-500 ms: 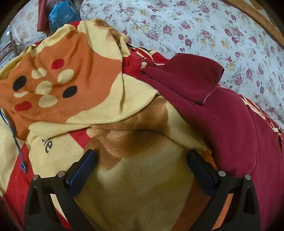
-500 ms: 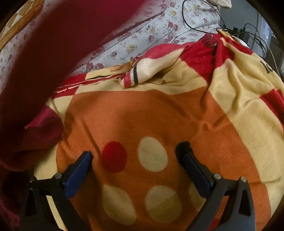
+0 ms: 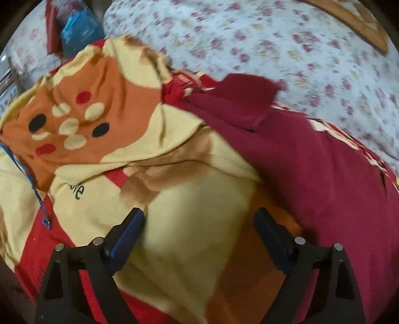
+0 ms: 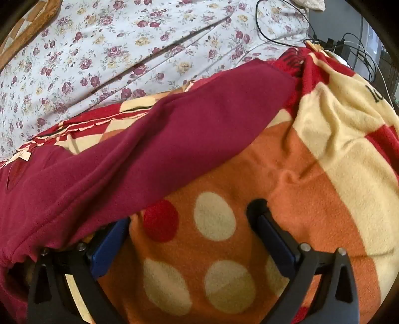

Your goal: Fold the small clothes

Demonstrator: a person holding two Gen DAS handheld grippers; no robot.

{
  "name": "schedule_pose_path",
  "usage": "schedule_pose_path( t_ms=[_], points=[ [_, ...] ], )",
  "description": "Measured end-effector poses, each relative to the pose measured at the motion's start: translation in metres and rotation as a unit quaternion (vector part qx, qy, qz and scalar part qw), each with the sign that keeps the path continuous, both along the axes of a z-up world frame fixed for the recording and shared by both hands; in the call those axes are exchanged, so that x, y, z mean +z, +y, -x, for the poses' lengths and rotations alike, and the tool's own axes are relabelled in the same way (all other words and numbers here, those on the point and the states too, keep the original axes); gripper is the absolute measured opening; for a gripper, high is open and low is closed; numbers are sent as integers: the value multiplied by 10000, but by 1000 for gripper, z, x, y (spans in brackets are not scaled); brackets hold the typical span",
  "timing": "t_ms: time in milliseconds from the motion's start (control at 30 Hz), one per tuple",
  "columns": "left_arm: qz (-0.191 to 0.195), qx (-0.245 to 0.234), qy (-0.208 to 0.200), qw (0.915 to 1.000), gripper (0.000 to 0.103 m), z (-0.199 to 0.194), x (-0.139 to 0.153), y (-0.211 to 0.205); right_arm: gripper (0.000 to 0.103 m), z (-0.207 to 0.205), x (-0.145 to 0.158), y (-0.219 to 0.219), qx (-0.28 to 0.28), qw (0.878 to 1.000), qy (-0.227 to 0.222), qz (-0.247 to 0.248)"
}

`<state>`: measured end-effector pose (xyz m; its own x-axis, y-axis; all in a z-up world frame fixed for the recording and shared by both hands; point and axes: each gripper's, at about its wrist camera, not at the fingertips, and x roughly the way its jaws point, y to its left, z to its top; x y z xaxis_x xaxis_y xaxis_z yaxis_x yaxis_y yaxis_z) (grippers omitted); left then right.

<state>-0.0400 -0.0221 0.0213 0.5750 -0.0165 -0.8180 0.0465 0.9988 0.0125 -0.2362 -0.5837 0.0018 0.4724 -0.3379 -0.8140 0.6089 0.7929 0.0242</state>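
Across both of my wrist views the biggest thing is the floral bedsheet point(image 3: 286, 42), pale with small red and yellow flowers, running along the far side of everything else. On top of it lies the fleece blanket point(image 3: 189, 224), cream, orange and red, with a spotted orange patch; it fills most of the lower half of each view. The maroon garment point(image 4: 154, 149) lies on that blanket: from my right camera it stretches in a long band from the lower left up toward the upper right, its near edge draped over the left finger of my right gripper point(image 4: 189, 224). From my left camera the same garment sits to the right, with a folded flap at its far end lying near the blanket's red ridge. My left gripper point(image 3: 199, 221) has its fingers spread wide with nothing between them but blanket beneath; it grips nothing. My right gripper is likewise spread wide and holds nothing, though I cannot tell whether its left finger touches the cloth lying over it. At the far left of my left view sit a blue plastic bag point(image 3: 79, 27) and a thin blue cord point(image 3: 27, 177) trailing down over the blanket. Black cables point(image 4: 281, 22) loop at the far right of my right view.
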Motion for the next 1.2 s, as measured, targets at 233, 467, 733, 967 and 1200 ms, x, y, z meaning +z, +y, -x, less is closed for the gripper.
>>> schedule_pose_path(
  t_ms=[233, 467, 733, 967, 1200],
  points=[
    [156, -456, -476, 9977, 81, 27, 23, -23, 103, 9, 11, 15, -21, 9996, 272, -71],
    [132, -681, -618, 9957, 81, 46, 35, -43, 103, 47, 56, 87, 522, 9984, 54, -203],
    [202, -824, -721, 9938, 81, 65, 49, -58, 103, 28, 111, 191, 2003, 9726, -571, -1031],
    [115, -958, -770, 9923, 81, 68, 52, -66, 103, -27, 108, 269, 2537, 9528, -505, -1591],
    [89, -971, -752, 9924, 81, 60, 51, -65, 103, -54, 128, 302, 2588, 9390, -759, -2136]
  ],
)
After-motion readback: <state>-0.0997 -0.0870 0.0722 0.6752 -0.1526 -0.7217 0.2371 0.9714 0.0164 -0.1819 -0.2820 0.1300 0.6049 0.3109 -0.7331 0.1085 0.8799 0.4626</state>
